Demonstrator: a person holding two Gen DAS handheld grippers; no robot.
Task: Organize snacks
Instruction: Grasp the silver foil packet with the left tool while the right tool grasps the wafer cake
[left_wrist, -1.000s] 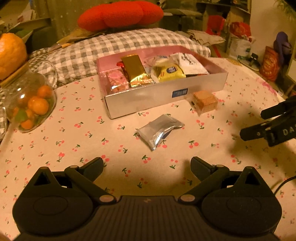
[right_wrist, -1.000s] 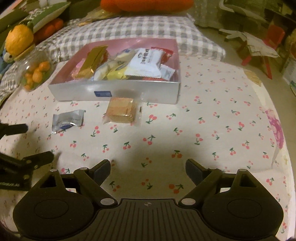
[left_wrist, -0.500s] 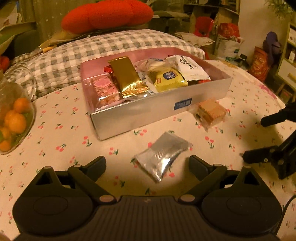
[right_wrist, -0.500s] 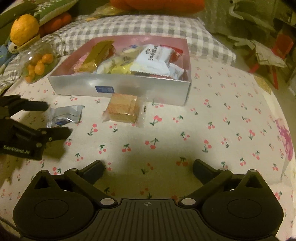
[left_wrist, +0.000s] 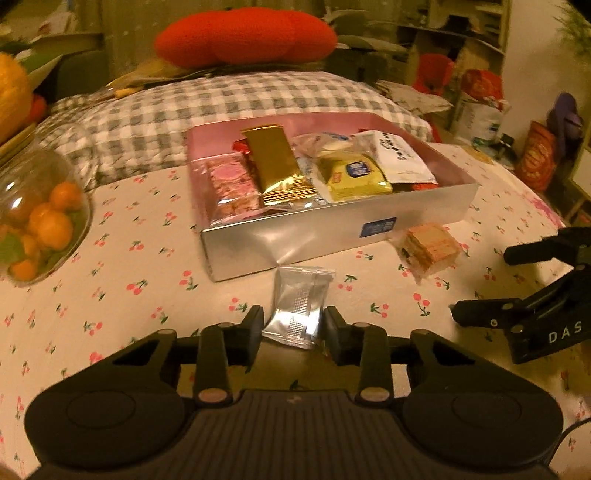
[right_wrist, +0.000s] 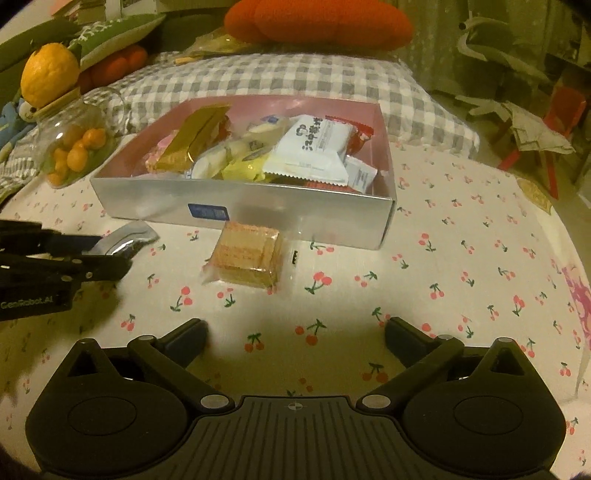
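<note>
So the left hand-held gripper (left_wrist: 293, 326) is closing its jaws on the crinkly silver foil snack packet (left_wrist: 300, 304), low centre of the left wrist view, just in front of the silver pink-lined snack box (left_wrist: 332, 229). Right hand-held gripper (right_wrist: 295, 338) hangs wide open, empty, short of the clear-wrapped wafer block (right_wrist: 246, 254). Next up, I'd guess: lift the packet over the box wall.

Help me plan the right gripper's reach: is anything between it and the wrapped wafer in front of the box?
Nothing visible. The right gripper is open, with only bare cherry-print tablecloth before the wrapped wafer. The left gripper is off to the side, closing around the silver packet.
</note>
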